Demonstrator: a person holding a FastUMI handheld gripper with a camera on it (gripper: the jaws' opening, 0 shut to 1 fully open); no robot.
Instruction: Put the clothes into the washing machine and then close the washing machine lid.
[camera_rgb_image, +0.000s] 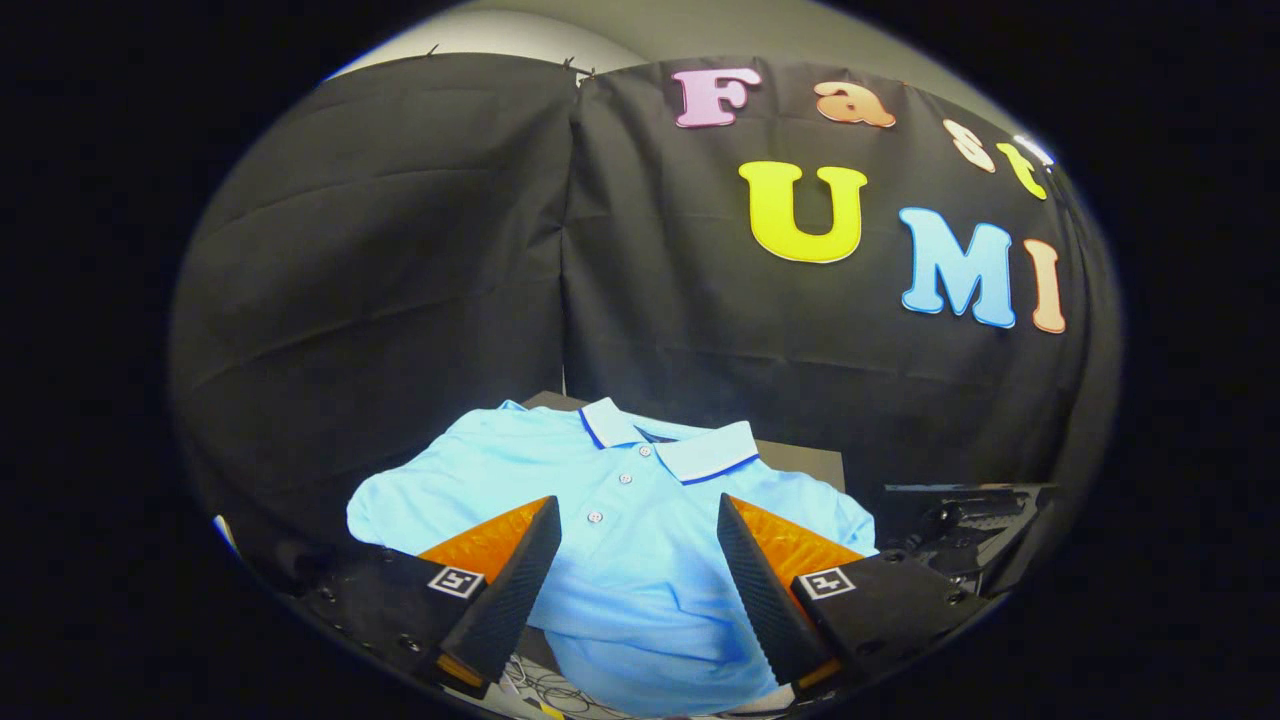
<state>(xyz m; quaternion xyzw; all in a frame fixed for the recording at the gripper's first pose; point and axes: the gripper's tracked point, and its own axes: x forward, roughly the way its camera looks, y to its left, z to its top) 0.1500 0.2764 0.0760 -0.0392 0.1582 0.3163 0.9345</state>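
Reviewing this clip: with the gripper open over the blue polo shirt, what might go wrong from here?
The gripper is open, its fingers apart above the shirt, nothing held yet.
1. The shirt lies spread flat, so a pinch may catch only the top layer or slip off.
2. Its lower hem hangs off the surface's edge near some cables; lifted by one spot, trailing fabric could snag them.

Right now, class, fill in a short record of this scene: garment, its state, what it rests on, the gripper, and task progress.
garment: light blue polo shirt, white collar with dark trim
state: spread flat, buttoned, collar pointing away from the gripper
rests on: a dark surface in front of the black cloth wall
gripper: fingers open, apart over the shirt's front, nothing held
progress: shirt not yet picked up
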